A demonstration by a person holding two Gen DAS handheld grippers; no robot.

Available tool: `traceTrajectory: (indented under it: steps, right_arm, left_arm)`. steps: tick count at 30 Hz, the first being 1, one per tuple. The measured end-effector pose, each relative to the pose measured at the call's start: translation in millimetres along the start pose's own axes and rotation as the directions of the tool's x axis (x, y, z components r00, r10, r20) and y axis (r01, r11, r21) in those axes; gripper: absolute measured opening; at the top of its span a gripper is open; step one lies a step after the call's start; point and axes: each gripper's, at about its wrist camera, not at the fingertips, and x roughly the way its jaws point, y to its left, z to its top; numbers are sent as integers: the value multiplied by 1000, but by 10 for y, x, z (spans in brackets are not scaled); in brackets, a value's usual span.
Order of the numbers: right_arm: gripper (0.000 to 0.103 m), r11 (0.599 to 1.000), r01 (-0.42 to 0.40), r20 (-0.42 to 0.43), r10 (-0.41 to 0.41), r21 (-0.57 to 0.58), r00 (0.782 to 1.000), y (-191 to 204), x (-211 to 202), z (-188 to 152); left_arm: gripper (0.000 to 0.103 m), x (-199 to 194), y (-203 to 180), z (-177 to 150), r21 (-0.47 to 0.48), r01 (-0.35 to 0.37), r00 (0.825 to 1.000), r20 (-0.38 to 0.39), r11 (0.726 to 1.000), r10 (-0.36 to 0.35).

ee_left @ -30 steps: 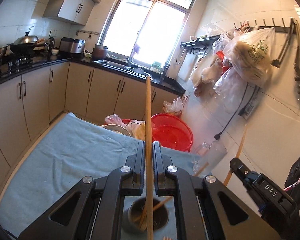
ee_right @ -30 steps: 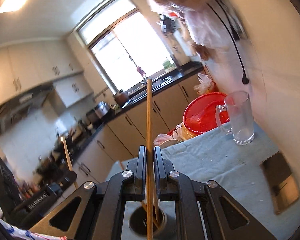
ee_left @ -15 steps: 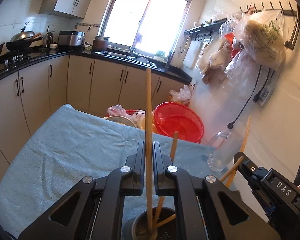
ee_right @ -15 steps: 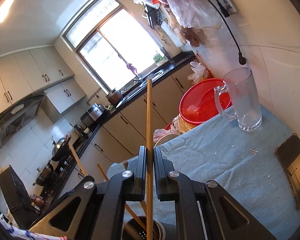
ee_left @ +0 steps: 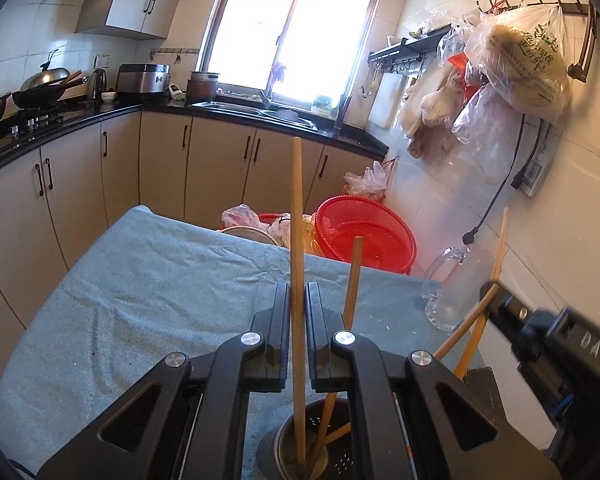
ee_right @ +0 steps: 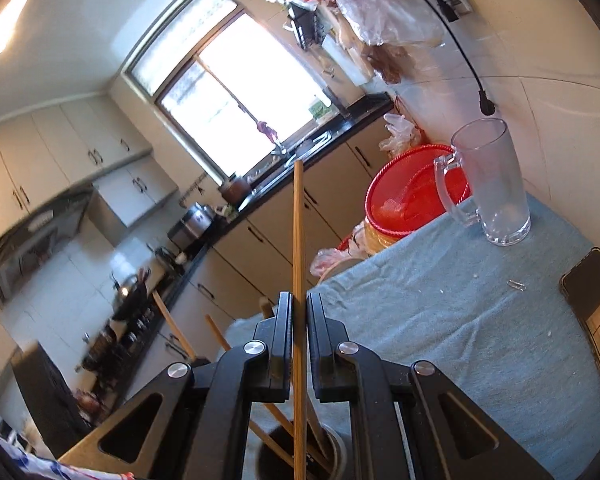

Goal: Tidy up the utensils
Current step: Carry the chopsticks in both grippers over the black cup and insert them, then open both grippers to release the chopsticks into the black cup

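My left gripper [ee_left: 298, 292] is shut on an upright wooden chopstick [ee_left: 296, 208]. Its lower end stands inside the perforated metal utensil holder [ee_left: 340, 460] just below the jaws. Other chopsticks [ee_left: 353, 280] lean in that holder. My right gripper [ee_right: 299, 300] is shut on a second chopstick [ee_right: 298, 232], whose lower end also dips into the holder [ee_right: 336, 452] among several leaning chopsticks [ee_right: 216, 336]. In the left wrist view the right gripper [ee_left: 496, 290] comes in from the right, holding its chopstick [ee_left: 500, 240] tilted.
The holder stands on a table under a blue-grey cloth [ee_left: 140, 280]. A clear glass mug [ee_right: 492, 184] stands at the far right by the tiled wall, and a dark phone [ee_right: 596, 312] lies near it. Beyond the far edge sits a red basket [ee_left: 364, 232]. Kitchen cabinets [ee_left: 80, 168] line the left.
Both grippers have come down with their chopsticks, and the lower ends now sit deeper in the holder. The right gripper has rolled slightly. Both grips are unchanged.
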Motion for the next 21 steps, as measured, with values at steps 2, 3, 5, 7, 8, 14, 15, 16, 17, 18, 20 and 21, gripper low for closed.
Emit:
traceTrajectory:
  steps: [2, 3, 5, 7, 8, 14, 15, 16, 17, 18, 20, 21]
  right_arm:
    - [8, 1000, 11, 16, -11, -4, 1000, 24, 11, 6]
    - [8, 1000, 17, 19, -16, -3, 1000, 28, 42, -3]
    - [8, 999, 34, 27, -34, -11, 999, 44, 85, -27]
    - [8, 997, 69, 33, -68, -39, 997, 47, 140, -76]
    - [8, 996, 77, 26, -76, -44, 997, 33, 168, -93]
    - [9, 992, 109, -36, -111, -56, 993, -106, 264, -215]
    - [11, 991, 116, -38, -119, -61, 992, -116, 255, -226]
    - [14, 991, 118, -41, -121, -67, 992, -116, 251, -228]
    - [17, 990, 119, -44, -123, -74, 991, -112, 239, -228]
    - [23, 989, 123, -45, -127, -79, 991, -107, 223, -227]
    - [31, 989, 127, -41, -130, -81, 991, -90, 183, -233]
    - [33, 988, 126, -38, -130, -84, 991, -79, 145, -233]
  left_arm:
    - [7, -4, -1, -7, -1, -1, 1000, -1, 1000, 1]
    - [7, -4, -1, -5, 0, -2, 1000, -2, 1000, 2]
    - [7, 0, -5, -18, 2, -2, 1000, -7, 1000, 2]
    - [7, 8, -11, -23, 2, -2, 1000, -13, 1000, 2]
    - [7, 9, -8, -30, 3, -2, 1000, -16, 1000, 2]
    - [7, -1, -12, -39, 5, -16, 1000, -17, 1000, 16]
    - [8, -10, -9, -48, 5, -22, 1000, -14, 1000, 22]
    - [11, -27, -4, -57, 5, -27, 1000, -13, 1000, 27]
    - [19, -49, 8, -63, 3, -28, 1000, -13, 1000, 28]
    - [25, -70, 15, -65, 1, -31, 999, -12, 1000, 31]
    - [36, -144, 29, -70, -2, -42, 999, 3, 999, 42]
    - [36, -194, 37, -75, -1, -49, 999, 13, 999, 49]
